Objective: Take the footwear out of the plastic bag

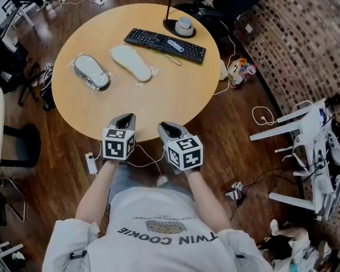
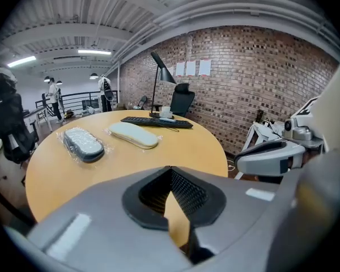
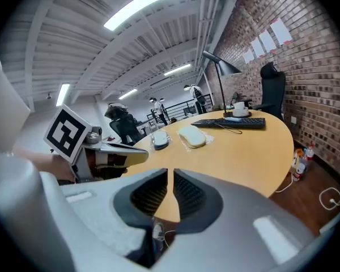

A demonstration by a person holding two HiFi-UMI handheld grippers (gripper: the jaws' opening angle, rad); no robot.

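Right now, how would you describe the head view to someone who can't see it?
A person holds the left gripper and right gripper, both empty, at the near edge of a round wooden table. Across it lie a grey slipper and a cream slipper, each in clear plastic, with a black keyboard beyond.

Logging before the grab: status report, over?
Left gripper shut, empty; right gripper barely open, empty. Grey slipper, white slipper bagged on table. Nothing blocks the reach.

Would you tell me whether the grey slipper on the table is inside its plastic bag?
Inside: crinkled clear plastic wraps around the grey slipper, its edges spread on the table.
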